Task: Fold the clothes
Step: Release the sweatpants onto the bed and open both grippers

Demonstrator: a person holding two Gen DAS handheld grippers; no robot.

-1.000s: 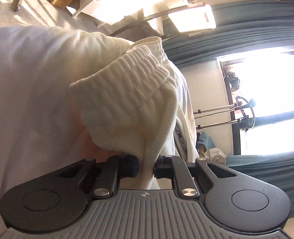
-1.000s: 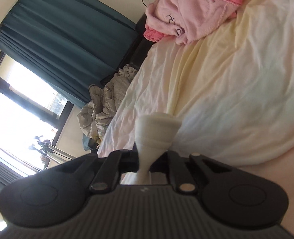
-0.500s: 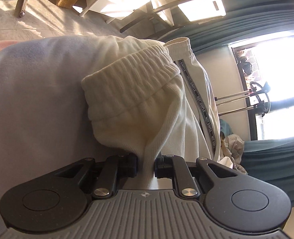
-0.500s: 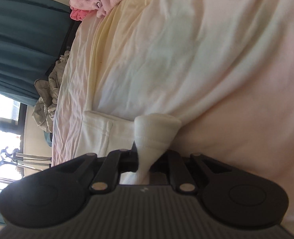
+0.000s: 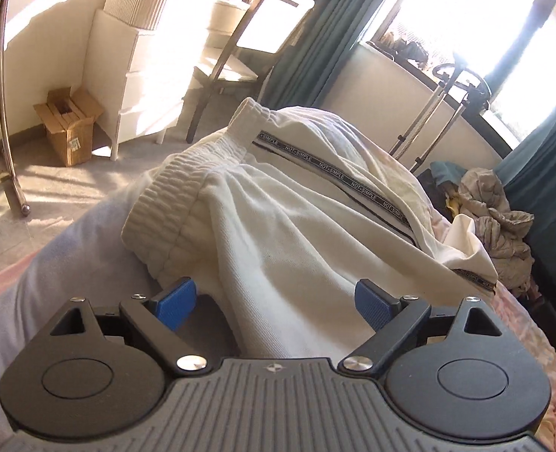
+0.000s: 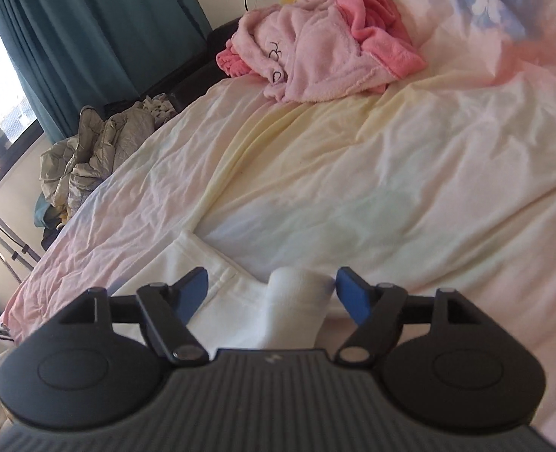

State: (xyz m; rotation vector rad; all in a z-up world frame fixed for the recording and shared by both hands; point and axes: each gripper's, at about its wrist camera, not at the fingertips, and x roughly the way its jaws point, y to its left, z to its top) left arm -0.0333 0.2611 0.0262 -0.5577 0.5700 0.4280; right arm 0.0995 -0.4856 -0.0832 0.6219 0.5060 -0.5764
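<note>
both hand-held grippers, left (image 5: pixel 276 301) and right (image 6: pixel 272 290), spread over white trousers (image 5: pixel 296 226) on bed (image 6: pixel 390 173)

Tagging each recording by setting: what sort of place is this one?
Most likely a home bedroom. The white pants lie on a bed with a rumpled pastel sheet, a pink fleece robe is heaped further up it, and white drawers stand by teal curtains.

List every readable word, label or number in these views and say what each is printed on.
"NOT-SIMPLE", repeated along the dark side stripe of the white trousers.
Sticker on the cardboard box: too small to read.
Embroidered black marks on the pink robe: not legible as text.
</note>
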